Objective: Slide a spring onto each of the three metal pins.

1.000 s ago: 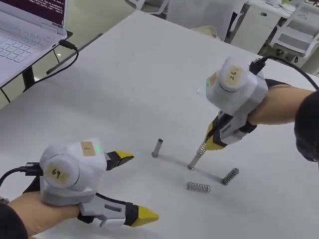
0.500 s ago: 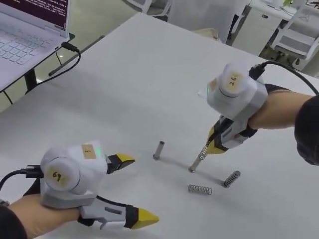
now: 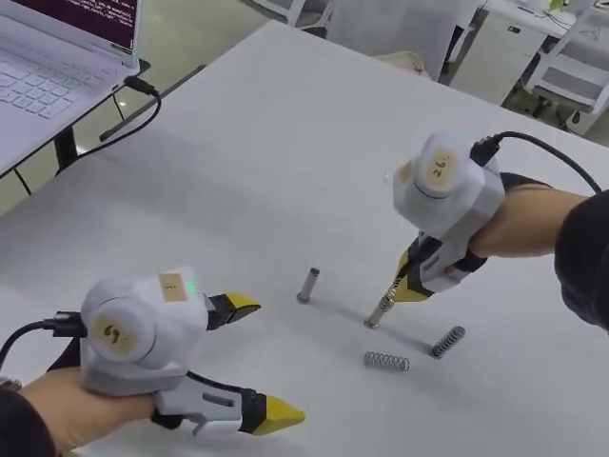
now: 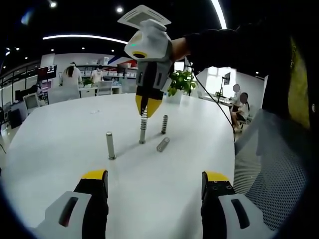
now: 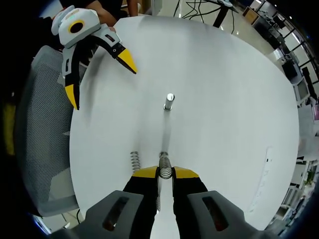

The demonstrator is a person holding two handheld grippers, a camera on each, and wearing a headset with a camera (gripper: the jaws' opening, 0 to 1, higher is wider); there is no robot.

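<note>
My right gripper is shut on a small spring, which sits around the upper part of a metal pin standing on the white table. From above, the spring shows between the yellow tips of my right gripper. A second, bare pin stands to the left. Two loose springs lie near the held pin. My left gripper rests open at the near left, well away from the pins; from there the bare pin and right gripper are ahead.
A laptop with a black cable sits on a separate stand at the far left. White chairs and desks stand beyond the table's far edge. A mesh chair is by the table's near side.
My right gripper has come slightly lower along the pin with the spring. The left gripper has stayed where it was; the head camera has shifted a little.
</note>
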